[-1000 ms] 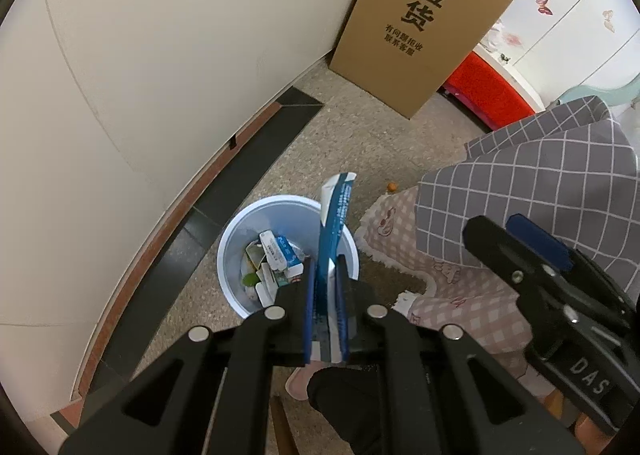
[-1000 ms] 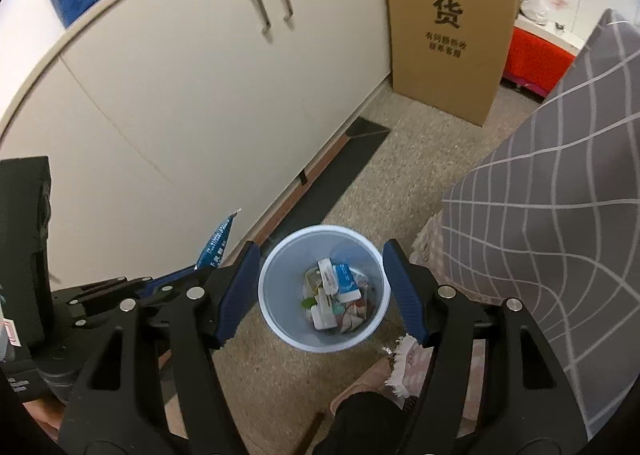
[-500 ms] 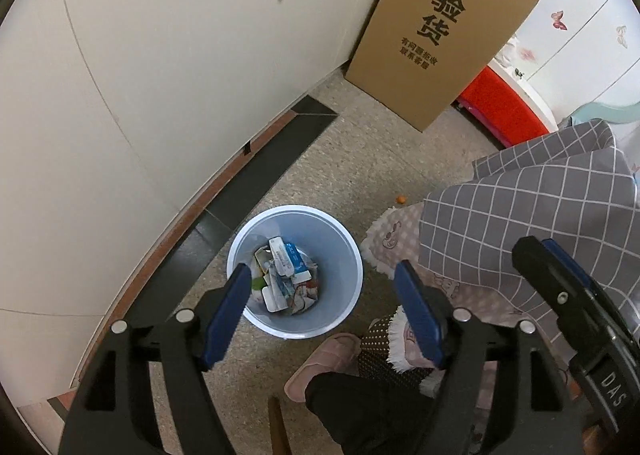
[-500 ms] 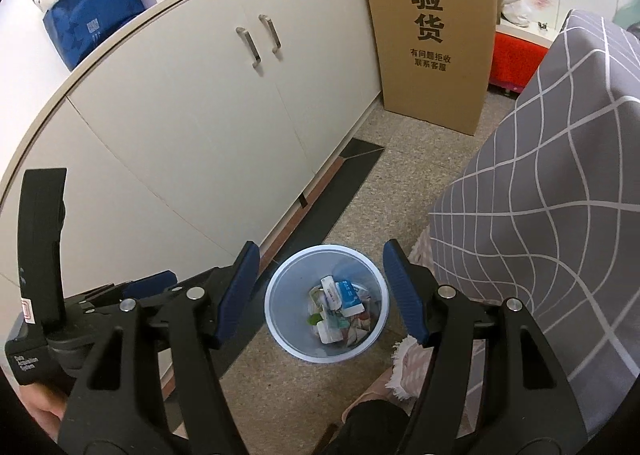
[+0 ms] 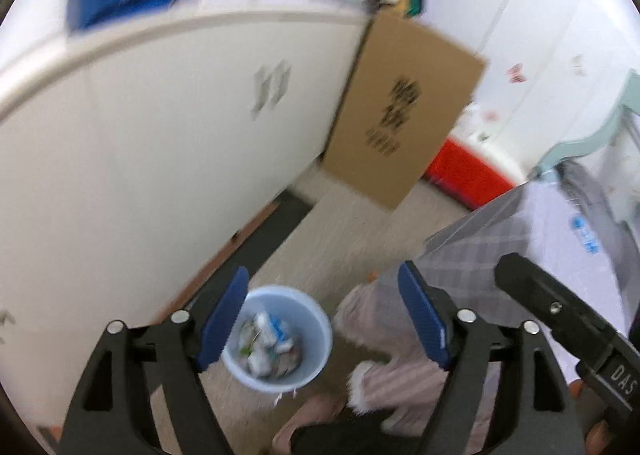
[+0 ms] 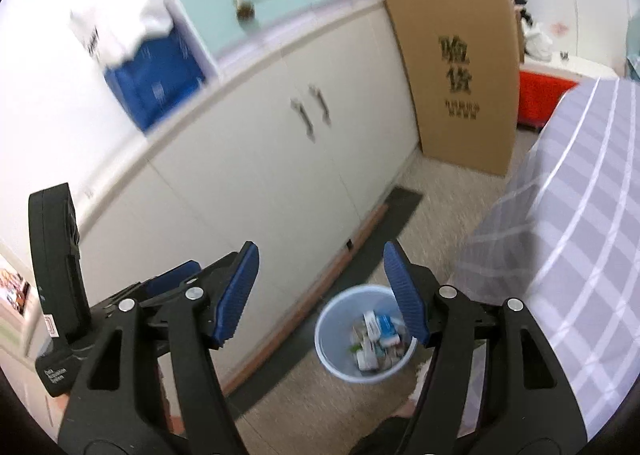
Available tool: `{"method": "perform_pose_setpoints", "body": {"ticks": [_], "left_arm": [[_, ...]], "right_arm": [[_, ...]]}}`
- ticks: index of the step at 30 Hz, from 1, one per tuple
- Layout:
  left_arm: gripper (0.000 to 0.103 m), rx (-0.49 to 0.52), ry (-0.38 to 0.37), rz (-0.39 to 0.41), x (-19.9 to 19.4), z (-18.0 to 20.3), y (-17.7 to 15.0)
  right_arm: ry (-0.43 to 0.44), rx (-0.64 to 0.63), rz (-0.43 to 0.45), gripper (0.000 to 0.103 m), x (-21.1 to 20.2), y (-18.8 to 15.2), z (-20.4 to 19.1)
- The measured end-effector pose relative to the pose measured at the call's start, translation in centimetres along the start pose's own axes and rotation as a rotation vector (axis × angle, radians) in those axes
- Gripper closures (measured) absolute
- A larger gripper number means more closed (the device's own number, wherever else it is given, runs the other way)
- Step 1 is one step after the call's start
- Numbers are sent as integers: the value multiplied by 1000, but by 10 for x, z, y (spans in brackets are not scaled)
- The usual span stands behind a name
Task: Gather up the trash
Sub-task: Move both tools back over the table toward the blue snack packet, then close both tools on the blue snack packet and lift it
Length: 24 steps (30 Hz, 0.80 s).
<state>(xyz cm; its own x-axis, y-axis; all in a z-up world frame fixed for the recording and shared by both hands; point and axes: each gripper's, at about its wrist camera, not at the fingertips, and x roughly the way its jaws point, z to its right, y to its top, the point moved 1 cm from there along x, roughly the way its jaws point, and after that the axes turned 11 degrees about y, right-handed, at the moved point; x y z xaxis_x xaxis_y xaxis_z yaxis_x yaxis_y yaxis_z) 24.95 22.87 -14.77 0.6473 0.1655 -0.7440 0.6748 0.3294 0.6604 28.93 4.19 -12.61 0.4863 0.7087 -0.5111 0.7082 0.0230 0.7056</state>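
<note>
I was working in a lived-in home room: cream cupboard doors with metal handles (image 6: pixel 310 111) lined one wall, a tall brown cardboard box (image 6: pixel 460 63) leaned beside them, and a grey checked bedspread (image 6: pixel 568 263) hung over speckled stone flooring (image 6: pixel 440 191).

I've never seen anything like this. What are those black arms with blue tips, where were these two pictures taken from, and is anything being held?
There is no robot here: a person holds a hand tool in each hand, each with two black jaws tipped with blue pads. A small wide-angle camera sits on each tool and looks out along its jaws, so one picture comes from the left gripper and one from the right gripper. Both stand open and hold nothing. Below them on the floor is a pale blue trash bin with small boxes and wrappers inside. Around it are white cabinets, a tall cardboard box and a grey checked cloth.
</note>
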Motion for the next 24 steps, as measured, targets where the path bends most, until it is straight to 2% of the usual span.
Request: {"method": "perform_pose_setpoints", "body": {"ticks": [2, 6, 8, 13, 15, 18, 24], "left_arm": [[25, 28, -19, 40, -11, 24, 11], [25, 129, -154, 81, -26, 101, 30], [25, 170, -183, 86, -25, 133, 37], [25, 306, -327, 30, -9, 244, 38], [25, 354, -364, 4, -3, 286, 35], [25, 398, -425, -53, 13, 337, 34], [25, 430, -416, -122, 52, 410, 36]], "right_arm": [[-33, 3, 51, 38, -29, 16, 14], [-135, 7, 126, 38, -79, 37, 49], [-184, 31, 156, 38, -106, 43, 75], [-305, 122, 229, 38, -169, 48, 150], [-346, 158, 245, 38, -186, 49, 179], [-374, 240, 254, 42, -208, 49, 229], [-408, 364, 250, 44, -223, 52, 310]]}}
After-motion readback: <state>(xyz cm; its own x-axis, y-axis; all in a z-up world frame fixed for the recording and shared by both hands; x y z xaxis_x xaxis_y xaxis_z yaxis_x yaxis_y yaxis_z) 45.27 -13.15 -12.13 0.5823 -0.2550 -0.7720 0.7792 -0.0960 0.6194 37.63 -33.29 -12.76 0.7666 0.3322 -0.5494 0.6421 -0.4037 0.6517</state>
